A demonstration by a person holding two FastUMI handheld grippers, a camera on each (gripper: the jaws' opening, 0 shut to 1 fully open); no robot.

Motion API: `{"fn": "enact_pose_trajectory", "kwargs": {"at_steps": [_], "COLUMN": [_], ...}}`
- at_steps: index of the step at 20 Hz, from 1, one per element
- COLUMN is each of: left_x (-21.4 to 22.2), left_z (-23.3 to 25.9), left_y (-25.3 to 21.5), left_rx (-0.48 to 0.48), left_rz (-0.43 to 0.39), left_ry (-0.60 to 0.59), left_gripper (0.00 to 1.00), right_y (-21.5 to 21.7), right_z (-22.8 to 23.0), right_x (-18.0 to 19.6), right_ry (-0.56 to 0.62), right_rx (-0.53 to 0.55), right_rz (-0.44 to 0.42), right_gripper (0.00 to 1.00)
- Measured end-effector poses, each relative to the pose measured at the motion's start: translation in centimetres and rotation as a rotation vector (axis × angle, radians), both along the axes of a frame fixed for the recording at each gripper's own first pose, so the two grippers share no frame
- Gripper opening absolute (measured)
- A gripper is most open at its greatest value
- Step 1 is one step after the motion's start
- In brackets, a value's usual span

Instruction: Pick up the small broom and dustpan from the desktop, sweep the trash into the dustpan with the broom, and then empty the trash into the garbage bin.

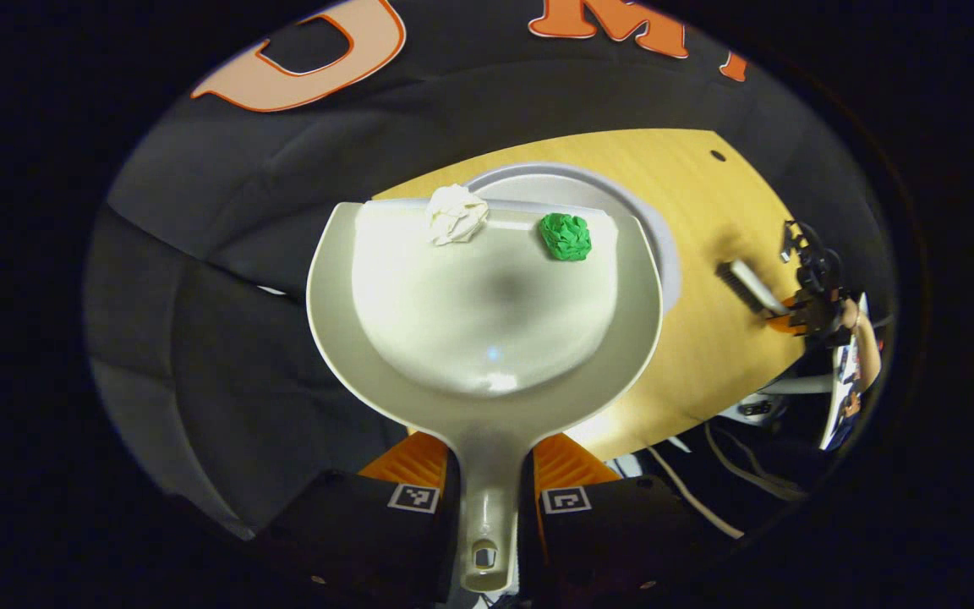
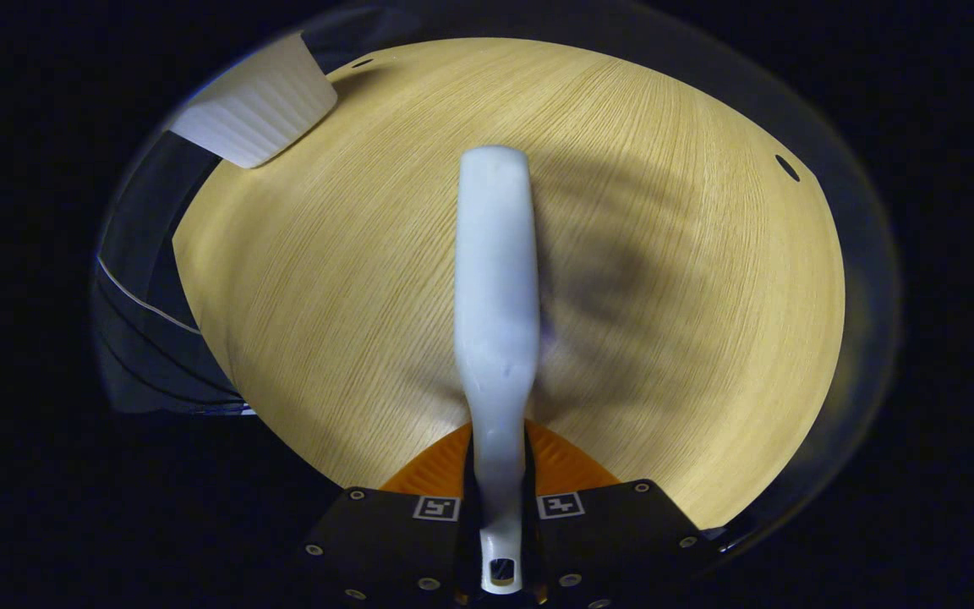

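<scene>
1. So, left gripper [image 1: 487,482]: we see both fingers clamped on the handle of the dustpan [image 1: 487,338], one on each side, in the left gripper view. The pan is held up and extends straight ahead of the fingers.
2. Inside the pan, at its far lip: a white paper ball [image 1: 456,214] to the left and a green paper ball [image 1: 565,237] to the right, apart from each other.
3. Beyond the lip we see the rim of the garbage bin [image 1: 588,182], mostly covered by the pan; the lip sits over its opening. How deep the bin is we cannot tell.
4. Right gripper [image 2: 500,474]: in the right gripper view its fingers are closed on the narrow handle of the broom [image 2: 495,296], which points straight out over the desktop [image 2: 690,279]. We see only its back; the bristles are hidden underneath.
5. In the left gripper view that same gripper shows far off at right [image 1: 808,288], holding the broom [image 1: 749,288] above the desktop [image 1: 707,228], well apart from the pan. A hand [image 1: 863,338] behind it is partly cut off.
6. Around: a ribbed white object [image 2: 254,110] at the upper left of the right gripper view, cut off at the edge; we cannot say what it is. Cables [image 1: 707,491] hang below the desk edge. The broom's shadow on the wood is blurred.
</scene>
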State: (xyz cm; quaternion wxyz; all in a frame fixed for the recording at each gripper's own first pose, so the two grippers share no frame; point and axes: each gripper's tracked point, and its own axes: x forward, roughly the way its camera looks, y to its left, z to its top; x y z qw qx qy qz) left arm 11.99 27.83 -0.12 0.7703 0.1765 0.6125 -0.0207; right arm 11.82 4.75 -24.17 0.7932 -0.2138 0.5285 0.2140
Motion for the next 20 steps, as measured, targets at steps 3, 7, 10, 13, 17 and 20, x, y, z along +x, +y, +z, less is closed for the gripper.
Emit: {"fn": "enact_pose_trajectory", "kwargs": {"at_steps": [3, 7, 10, 13, 17, 20], "left_x": [0.3, 0.3, 1.1, 2.4, 2.5, 3.0], "left_z": [0.4, 0.6, 0.8, 2.0, 2.6, 3.2], "left_y": [0.6, 0.7, 1.1, 2.4, 2.1, 2.7], "left_rx": [0.155, 0.264, 0.356, 0.522, 0.542, 0.595], "left_rz": [-0.072, -0.174, -0.272, -0.374, -0.397, -0.424], "left_ry": [0.006, 0.035, 0.059, 0.086, 0.11, 0.109], "left_gripper": [0.3, 0.29, 0.3, 0.29, 0.29, 0.29], "right_y": [0.1, 0.1, 0.1, 0.2, 0.2, 0.2], "right_z": [0.2, 0.4, 0.4, 0.5, 0.6, 0.6], "right_x": [0.2, 0.4, 0.7, 0.9, 1.1, 1.2], "right_ry": [0.004, 0.009, 0.005, 0.002, 0.005, 0.007], "right_rx": [0.009, 0.023, 0.031, 0.04, 0.047, 0.048], "right_rz": [-0.011, -0.02, -0.031, -0.035, -0.04, -0.043], "right_gripper": [0.18, 0.18, 0.18, 0.18, 0.18, 0.18]}}
